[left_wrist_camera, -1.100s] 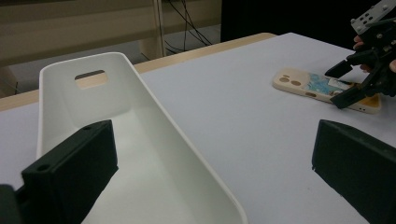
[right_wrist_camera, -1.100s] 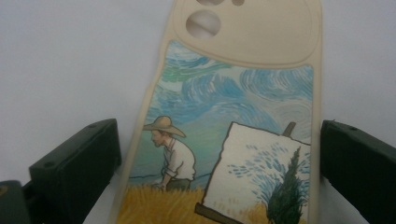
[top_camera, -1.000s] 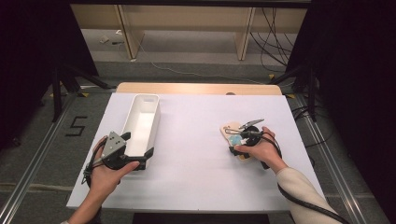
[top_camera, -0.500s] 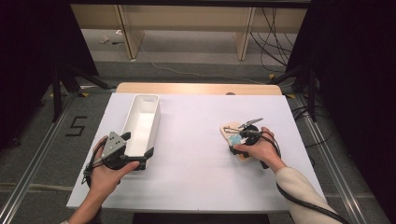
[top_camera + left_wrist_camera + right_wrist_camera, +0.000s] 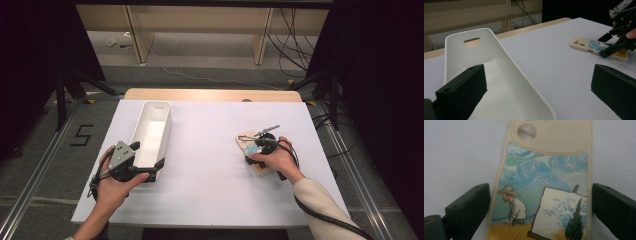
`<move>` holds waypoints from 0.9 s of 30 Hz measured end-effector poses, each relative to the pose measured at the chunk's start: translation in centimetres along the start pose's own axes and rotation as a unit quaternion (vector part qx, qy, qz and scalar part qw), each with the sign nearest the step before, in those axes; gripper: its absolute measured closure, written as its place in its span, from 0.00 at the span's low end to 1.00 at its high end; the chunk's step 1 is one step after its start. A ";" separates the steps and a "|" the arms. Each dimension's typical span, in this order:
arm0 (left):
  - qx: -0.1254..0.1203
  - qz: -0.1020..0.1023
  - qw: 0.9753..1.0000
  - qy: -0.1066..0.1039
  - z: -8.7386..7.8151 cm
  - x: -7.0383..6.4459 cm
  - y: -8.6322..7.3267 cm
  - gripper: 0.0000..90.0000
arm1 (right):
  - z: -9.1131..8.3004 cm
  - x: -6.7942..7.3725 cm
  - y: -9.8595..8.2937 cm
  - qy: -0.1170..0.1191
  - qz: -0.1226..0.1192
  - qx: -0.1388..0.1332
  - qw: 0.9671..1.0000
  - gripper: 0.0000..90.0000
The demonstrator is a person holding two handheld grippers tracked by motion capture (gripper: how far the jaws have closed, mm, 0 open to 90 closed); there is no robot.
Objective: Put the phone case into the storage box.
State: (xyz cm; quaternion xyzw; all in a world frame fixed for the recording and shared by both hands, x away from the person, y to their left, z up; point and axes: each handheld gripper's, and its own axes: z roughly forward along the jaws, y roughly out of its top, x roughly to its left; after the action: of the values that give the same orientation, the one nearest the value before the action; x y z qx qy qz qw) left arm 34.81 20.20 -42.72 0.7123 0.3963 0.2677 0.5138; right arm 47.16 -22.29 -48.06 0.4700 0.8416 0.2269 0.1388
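A beige phone case point(image 5: 246, 142) printed with a painter in a wheat field lies flat on the white table at the right. My right gripper point(image 5: 256, 151) is down over it, open. In the right gripper view its black jaws stand one on each side of the phone case point(image 5: 546, 182), close to its long edges, right gripper point(image 5: 540, 189). A long white bin point(image 5: 167, 125) sits at the left. My left gripper point(image 5: 155, 170) is at the bin's near end, open. In the left gripper view one jaw is inside the bin point(image 5: 506, 57) and the other over the table, left gripper point(image 5: 539, 72).
The white table top point(image 5: 210, 195) has free room between the bin and the case. A wooden strip point(image 5: 210, 94) runs along the far edge. Beyond it are floor, cables and dark stands. The left gripper view shows the right gripper point(image 5: 610, 46) on the phone case point(image 5: 586, 46).
The right gripper has shifted slightly left and settled over the phone case. The left gripper and the bin have stayed put.
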 end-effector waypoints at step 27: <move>-0.002 -0.001 1.000 -0.001 0.0 0.0 0.0 0.00 | -0.3 0.4 0.2 -0.010 0.026 0.007 1.000 0.11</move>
State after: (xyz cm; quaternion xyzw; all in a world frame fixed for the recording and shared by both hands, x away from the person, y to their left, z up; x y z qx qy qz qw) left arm 34.80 20.22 -42.69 0.7110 0.3959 0.2679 0.5157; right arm 46.92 -21.93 -47.75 0.4948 0.8294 0.2192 0.1383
